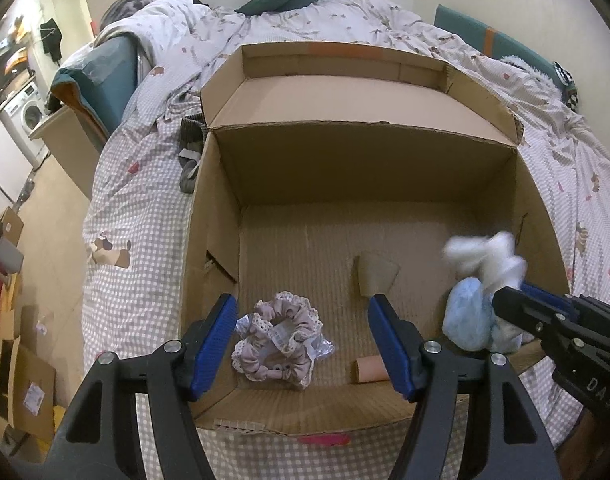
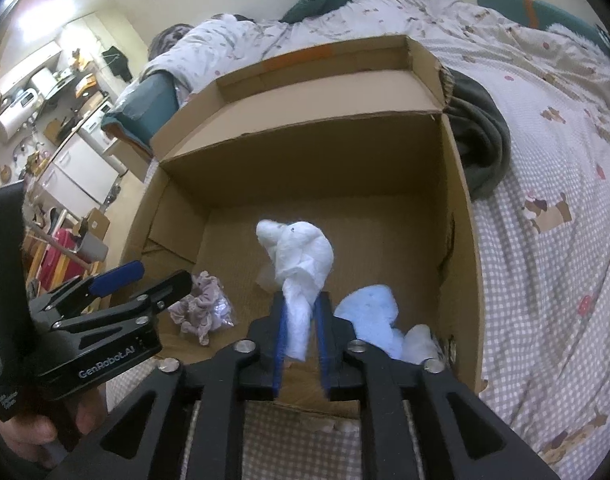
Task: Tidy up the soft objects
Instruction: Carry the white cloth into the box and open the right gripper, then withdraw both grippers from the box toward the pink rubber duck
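The right tool (image 2: pixel 299 316) is closed on a white soft toy (image 2: pixel 299 254), which is held above the floor of the open cardboard box (image 1: pixel 225 216) set on the checked bed (image 1: pixel 145 208). The left tool (image 1: pixel 303 344) is spread wide and grips nothing, positioned over a lilac scrunchie (image 1: pixel 277 342) lying on the box floor. A light-blue soft item (image 2: pixel 369 318) is seen at the box's right side.

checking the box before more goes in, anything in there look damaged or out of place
Yes: a loose scrap of torn cardboard lies on the floor of the cardboard box, and the left wall has a torn flap bent inward. The scrunchie and the blue soft item look fine.
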`<action>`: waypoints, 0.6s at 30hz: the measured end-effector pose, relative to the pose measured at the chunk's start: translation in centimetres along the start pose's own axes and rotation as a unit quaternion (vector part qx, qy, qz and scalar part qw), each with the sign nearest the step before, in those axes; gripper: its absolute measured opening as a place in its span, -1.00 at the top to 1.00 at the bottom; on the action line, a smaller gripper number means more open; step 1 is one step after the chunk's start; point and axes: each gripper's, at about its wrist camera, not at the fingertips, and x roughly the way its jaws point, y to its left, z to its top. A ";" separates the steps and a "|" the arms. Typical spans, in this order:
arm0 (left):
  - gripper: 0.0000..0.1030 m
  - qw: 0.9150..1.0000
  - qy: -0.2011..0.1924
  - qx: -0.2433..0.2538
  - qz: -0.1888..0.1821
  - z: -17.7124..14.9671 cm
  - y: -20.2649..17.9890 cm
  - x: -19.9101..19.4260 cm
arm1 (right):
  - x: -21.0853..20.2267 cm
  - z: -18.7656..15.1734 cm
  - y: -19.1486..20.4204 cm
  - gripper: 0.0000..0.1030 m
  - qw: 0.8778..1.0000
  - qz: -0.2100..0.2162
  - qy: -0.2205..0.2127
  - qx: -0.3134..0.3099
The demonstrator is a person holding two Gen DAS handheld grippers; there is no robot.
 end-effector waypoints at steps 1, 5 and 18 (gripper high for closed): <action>-0.26 1.000 0.001 0.000 0.000 0.0 0.0 0.0 | 0.1 0.0 -0.2 0.31 1.000 -0.002 0.002 0.005; -0.26 1.000 0.002 -0.001 0.001 0.0 0.1 0.0 | -0.3 0.1 -1.0 -0.37 0.999 0.015 -0.010 0.031; -0.26 1.000 0.002 0.000 0.004 0.0 0.2 0.0 | -0.3 0.2 -1.0 -0.37 0.999 0.015 -0.008 0.033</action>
